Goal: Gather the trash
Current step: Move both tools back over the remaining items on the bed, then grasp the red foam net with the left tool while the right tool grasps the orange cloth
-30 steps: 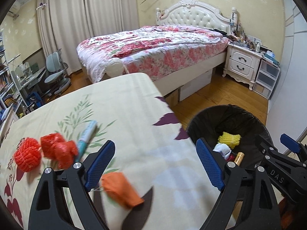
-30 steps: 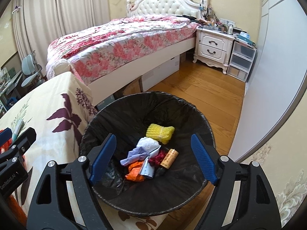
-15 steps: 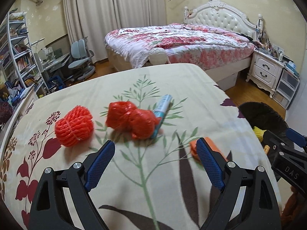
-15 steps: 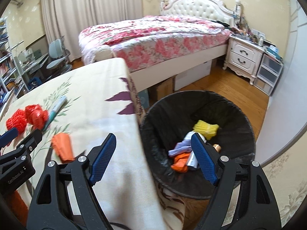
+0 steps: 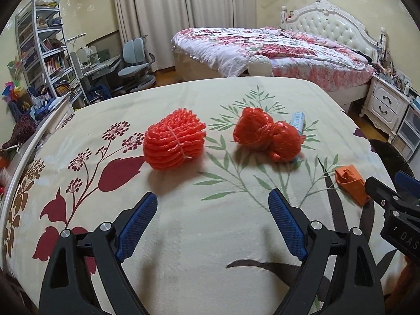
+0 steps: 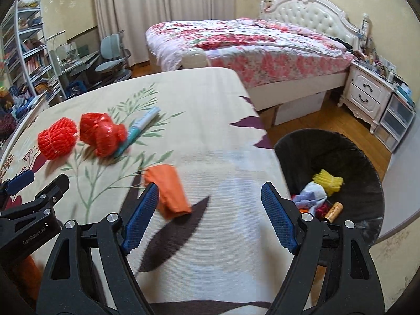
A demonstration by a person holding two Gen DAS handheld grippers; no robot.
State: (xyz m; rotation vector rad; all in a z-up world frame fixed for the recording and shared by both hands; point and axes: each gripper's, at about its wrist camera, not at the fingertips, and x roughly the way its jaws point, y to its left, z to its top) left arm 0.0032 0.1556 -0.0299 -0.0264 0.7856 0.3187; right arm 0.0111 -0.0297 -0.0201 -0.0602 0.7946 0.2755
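Observation:
On the floral tablecloth (image 5: 183,97) lie a red foam net (image 5: 174,139), a crumpled red plastic bag (image 5: 266,134), a blue-white tube (image 5: 298,120) behind the bag, and an orange wrapper (image 5: 350,182). My left gripper (image 5: 212,219) is open and empty, short of the net and bag. My right gripper (image 6: 210,214) is open and empty, its left finger (image 6: 141,218) next to the orange wrapper (image 6: 168,194). The black-lined trash bin (image 6: 367,162) stands beside the table at right and holds several pieces of trash, among them a yellow net (image 6: 328,181).
A bed (image 5: 275,50) with a flowered quilt stands beyond the table. A white nightstand (image 6: 367,94) and plastic drawers (image 6: 396,120) are at the far right. A desk, chairs (image 5: 136,63) and a bookshelf (image 5: 42,47) are at the left. The table's right edge drops off by the bin.
Both grippers have swung left, away from the bin and over the table. The left one now faces the red net and bag; the right one now reaches the orange wrapper. Both stayed open.

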